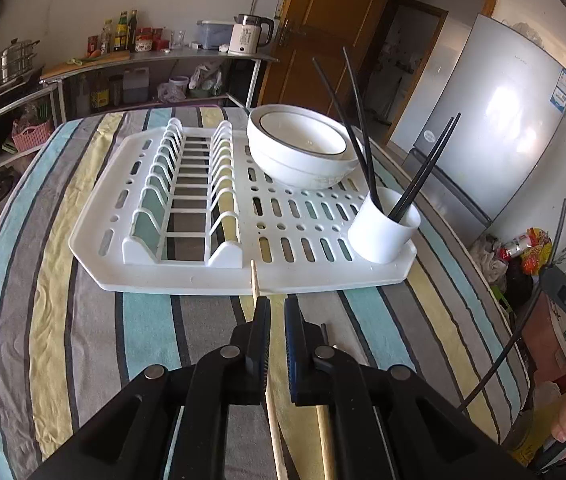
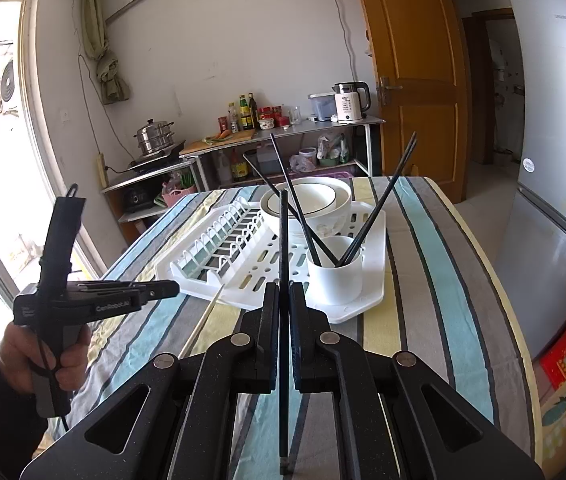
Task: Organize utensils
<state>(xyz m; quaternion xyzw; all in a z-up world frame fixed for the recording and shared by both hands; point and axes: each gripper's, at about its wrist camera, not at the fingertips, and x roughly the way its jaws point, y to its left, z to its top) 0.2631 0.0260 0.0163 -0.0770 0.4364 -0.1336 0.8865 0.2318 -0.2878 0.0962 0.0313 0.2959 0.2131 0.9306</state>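
Note:
A white dish rack (image 1: 187, 280) (image 2: 375, 240) lies on the striped tablecloth. Its white utensil cup (image 1: 383, 232) (image 2: 335, 276) holds several black chopsticks (image 1: 427, 168) (image 2: 383, 200). Stacked white bowls (image 1: 299, 148) (image 2: 319, 200) sit at the rack's back. My left gripper (image 1: 277, 304) hovers low before the rack, its jaws slightly apart around a wooden chopstick (image 1: 255, 278) lying on the cloth, touching the left finger. A second wooden chopstick (image 1: 325, 440) lies beside it. My right gripper (image 2: 283, 292) is shut on a black chopstick (image 2: 283, 232), held upright, in front of the cup.
The left gripper and hand show in the right wrist view (image 2: 95, 304). The table edge (image 1: 483, 276) drops off to the right beside a fridge (image 1: 499, 120) (image 2: 555, 200). A metal shelf (image 2: 283, 132) with a kettle and bottles stands behind the table.

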